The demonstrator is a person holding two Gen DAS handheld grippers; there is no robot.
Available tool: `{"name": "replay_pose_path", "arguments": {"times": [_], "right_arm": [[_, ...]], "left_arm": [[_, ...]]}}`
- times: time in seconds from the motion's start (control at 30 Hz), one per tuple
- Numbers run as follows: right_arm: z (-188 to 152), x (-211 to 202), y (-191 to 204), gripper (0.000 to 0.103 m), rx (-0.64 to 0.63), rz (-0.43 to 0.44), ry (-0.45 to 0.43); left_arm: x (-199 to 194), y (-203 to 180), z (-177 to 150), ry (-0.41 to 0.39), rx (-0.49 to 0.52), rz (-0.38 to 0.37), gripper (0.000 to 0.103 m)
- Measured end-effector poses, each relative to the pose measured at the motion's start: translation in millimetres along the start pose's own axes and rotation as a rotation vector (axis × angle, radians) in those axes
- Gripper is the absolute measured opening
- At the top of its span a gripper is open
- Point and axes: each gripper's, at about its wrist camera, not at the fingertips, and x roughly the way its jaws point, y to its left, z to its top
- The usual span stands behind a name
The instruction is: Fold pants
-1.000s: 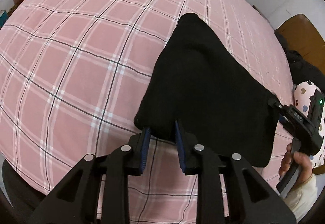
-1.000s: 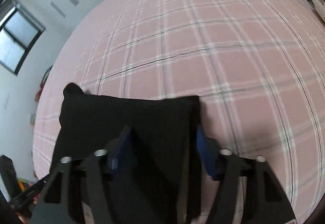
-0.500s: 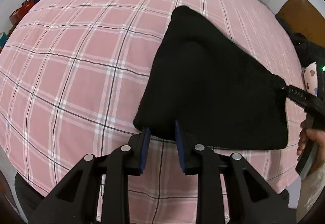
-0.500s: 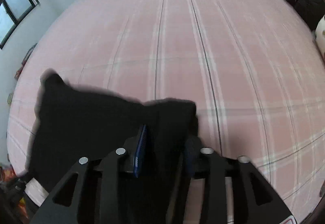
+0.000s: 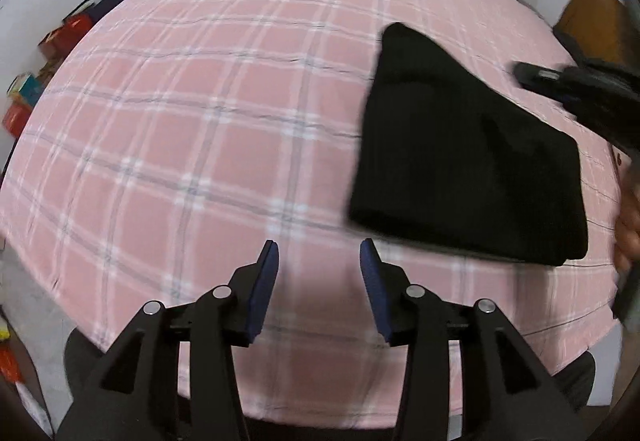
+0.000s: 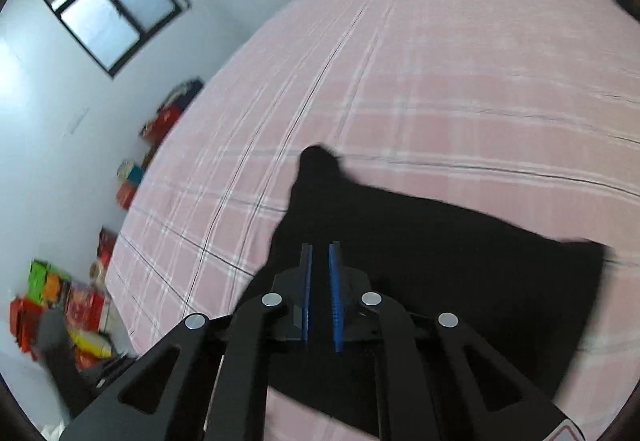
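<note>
Left gripper (image 5: 319, 255) has just spread and let go of the folded pants (image 5: 468, 165), now lying right of frame on the bed (image 5: 200, 113); right gripper (image 6: 320, 261), just pressed together, holds nothing: fold looks finished.

no readable text, label or number shows anywhere.

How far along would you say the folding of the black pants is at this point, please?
Mostly done: the black fabric pants lie folded into a compact bundle on the pink plaid bedsheet. Nothing is in hand; the left gripper, just opening, is empty, and the right gripper, just closing, holds nothing. Perhaps only tidying remains.
</note>
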Motion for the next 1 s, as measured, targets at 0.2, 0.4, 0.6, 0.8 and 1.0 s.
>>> {"name": "replay_pose_path", "arguments": {"times": [0.2, 0.4, 0.6, 0.8, 1.0], "right_arm": [[34.0, 66.2, 8.3, 0.016, 0.075, -0.093, 0.016], [39.1, 84.5, 21.5, 0.018, 0.060, -0.080, 0.059], [-47.0, -45.6, -36.9, 0.037, 0.181, -0.084, -0.164], [-165.7, -128.5, -145.6, 0.049, 0.496, -0.185, -0.190], [-163.1, -113.4, -159.1, 0.052, 0.475, -0.063, -0.133]], "left_arm": [[-10.4, 46.3, -0.7, -0.044, -0.049, 0.068, 0.054], [-5.5, 63.1, 9.8, -0.040, -0.088, 0.045, 0.055], [-5.7, 39.1, 15.7, -0.074, -0.024, 0.015, 0.059], [-14.4, -28.7, 11.4, -0.112, 0.125, -0.098, 0.081], [-15.1, -135.5, -13.9, -0.179, 0.431, -0.178, 0.087]]}}
